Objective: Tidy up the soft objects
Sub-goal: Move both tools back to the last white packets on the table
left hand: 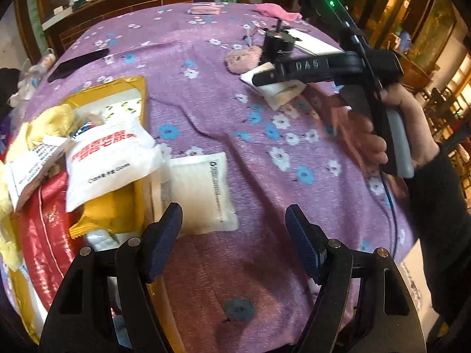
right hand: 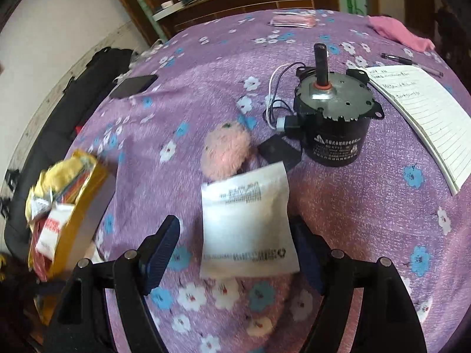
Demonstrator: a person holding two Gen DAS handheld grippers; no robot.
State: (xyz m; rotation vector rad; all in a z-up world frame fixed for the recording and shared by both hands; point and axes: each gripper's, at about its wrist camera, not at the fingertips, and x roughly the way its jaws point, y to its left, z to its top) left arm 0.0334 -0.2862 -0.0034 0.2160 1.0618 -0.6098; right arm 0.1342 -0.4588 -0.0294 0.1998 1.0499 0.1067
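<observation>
- Left wrist view: yellow box already holds several packets; left gripper gapes, empty.
- Right gripper spread around white sachet; pink plush remains out.

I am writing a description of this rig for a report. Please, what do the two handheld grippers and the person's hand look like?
Each gripper has black angular arms with round metal pivot pins and dark blue ribbed finger pads. The right gripper carries raised letters "DAS", a green light, a grey-and-black handle and a blue cable. The bare hand holding it wears a black sleeve. The left gripper looks alike.
</observation>
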